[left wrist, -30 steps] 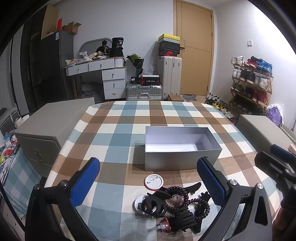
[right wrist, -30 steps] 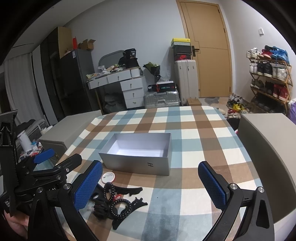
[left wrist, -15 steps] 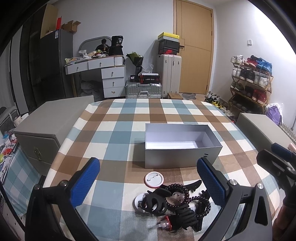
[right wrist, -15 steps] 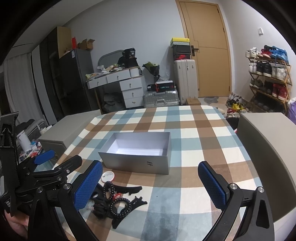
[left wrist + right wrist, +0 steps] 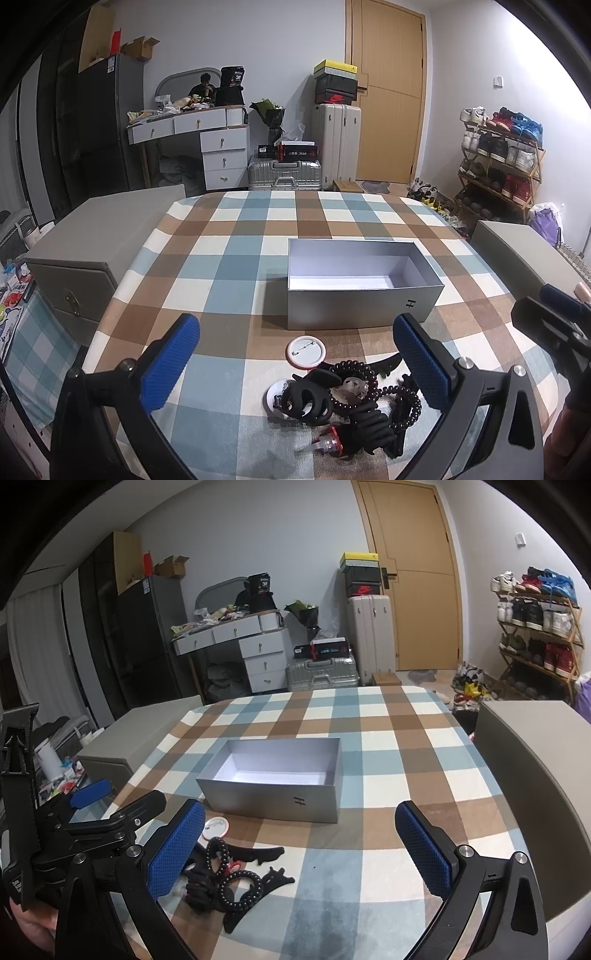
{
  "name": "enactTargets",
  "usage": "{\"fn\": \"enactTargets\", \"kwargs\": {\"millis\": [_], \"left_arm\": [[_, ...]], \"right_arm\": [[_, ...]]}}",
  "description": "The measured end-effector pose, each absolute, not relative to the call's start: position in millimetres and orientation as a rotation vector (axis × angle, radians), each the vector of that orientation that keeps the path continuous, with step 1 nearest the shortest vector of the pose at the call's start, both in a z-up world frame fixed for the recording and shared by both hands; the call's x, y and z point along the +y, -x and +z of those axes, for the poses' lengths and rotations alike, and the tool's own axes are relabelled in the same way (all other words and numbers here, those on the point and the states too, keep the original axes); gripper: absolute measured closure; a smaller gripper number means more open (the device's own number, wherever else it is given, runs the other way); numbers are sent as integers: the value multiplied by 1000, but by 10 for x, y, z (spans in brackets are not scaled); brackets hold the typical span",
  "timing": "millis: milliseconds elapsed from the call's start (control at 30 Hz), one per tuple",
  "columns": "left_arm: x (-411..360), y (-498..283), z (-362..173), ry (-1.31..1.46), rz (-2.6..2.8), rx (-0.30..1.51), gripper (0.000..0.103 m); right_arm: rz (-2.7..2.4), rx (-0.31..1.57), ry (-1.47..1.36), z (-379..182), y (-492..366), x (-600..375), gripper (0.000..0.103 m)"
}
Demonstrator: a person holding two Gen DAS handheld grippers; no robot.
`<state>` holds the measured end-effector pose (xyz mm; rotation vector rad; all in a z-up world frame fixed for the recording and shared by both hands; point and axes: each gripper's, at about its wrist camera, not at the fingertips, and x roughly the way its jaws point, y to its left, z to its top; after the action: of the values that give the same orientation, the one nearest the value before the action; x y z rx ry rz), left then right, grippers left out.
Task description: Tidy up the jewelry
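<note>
Nearest, partly hidden behind the left gripper's (image 5: 295,363) right pad: a tangled black heap (image 5: 351,402) of hair claws, beaded coils and a red-capped bit, hard to sort apart. Blue knurled pads spread wide, gripping nothing; same for the right gripper (image 5: 301,849), parted wide over the checked cloth (image 5: 369,746). Just beyond the heap, a round white badge (image 5: 306,352). Farther, a matte silver box (image 5: 358,306), open-topped, white inside. Little changed from a moment earlier; box slightly nearer.

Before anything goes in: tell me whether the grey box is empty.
Empty. The grey box is lidless, and its white floor shows bare in both views.
</note>
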<state>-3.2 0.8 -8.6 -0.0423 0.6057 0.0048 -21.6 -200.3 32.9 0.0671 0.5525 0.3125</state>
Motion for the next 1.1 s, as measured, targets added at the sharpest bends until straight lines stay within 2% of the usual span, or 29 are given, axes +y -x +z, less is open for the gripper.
{"fn": "enactTargets", "kwargs": {"millis": [700, 1100], "left_arm": [[45, 27, -138, 63, -16, 634, 1], [233, 51, -266, 104, -48, 665, 1]], "right_arm": [[365, 589, -64, 252, 198, -1922, 0], [493, 673, -84, 33, 131, -1795, 0]]}}
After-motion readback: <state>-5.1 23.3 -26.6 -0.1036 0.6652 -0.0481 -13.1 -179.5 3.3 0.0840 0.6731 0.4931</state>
